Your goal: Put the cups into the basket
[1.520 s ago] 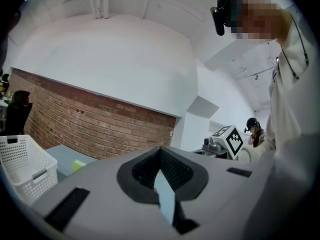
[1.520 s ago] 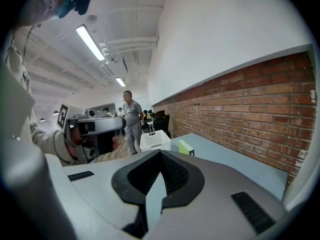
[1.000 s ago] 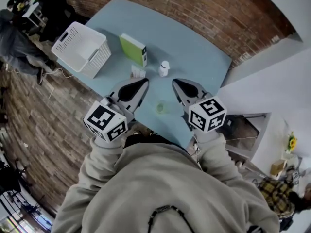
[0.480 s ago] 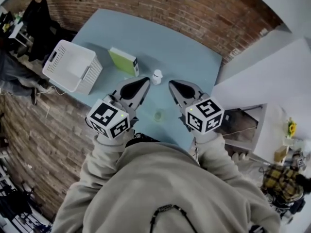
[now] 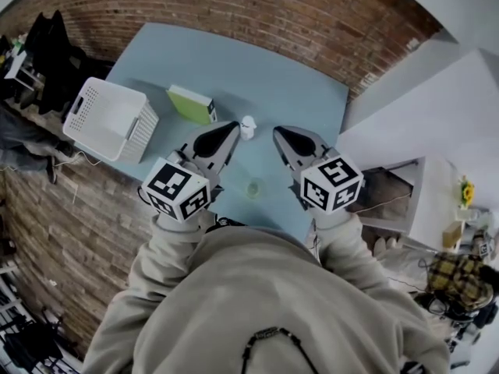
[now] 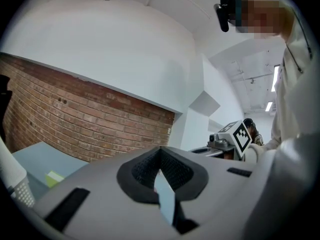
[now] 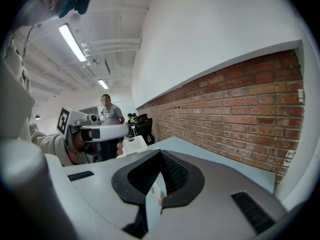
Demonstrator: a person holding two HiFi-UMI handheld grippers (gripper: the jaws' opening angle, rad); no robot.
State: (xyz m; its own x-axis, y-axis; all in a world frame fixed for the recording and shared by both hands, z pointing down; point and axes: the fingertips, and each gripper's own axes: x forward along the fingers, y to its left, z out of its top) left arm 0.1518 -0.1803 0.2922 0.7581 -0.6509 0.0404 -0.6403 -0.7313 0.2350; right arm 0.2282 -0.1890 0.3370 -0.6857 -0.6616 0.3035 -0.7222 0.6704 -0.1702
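In the head view a small white cup (image 5: pixel 248 127) stands mid-table on the light blue table (image 5: pixel 265 76). A clear greenish cup (image 5: pixel 254 187) sits nearer me, between my two arms. The white perforated basket (image 5: pixel 109 119) stands at the table's left edge and looks empty. My left gripper (image 5: pixel 231 128) hovers just left of the white cup, jaws together with nothing in them. My right gripper (image 5: pixel 279 134) hangs to the cup's right, also shut and empty. Their own views show the left gripper (image 6: pixel 161 151) and the right gripper (image 7: pixel 160 156) with the pads meeting.
A green and white box (image 5: pixel 191 104) lies between basket and white cup. A brick wall (image 5: pixel 257 22) runs behind the table. The basket (image 7: pixel 132 144) and a standing person (image 7: pixel 111 115) show far off in the right gripper view. Dark chairs and bags stand beyond the basket.
Both grippers have crept forward over the table. The left one's tip now sits beside the white cup and covers a small pale thing that lay by the green box.
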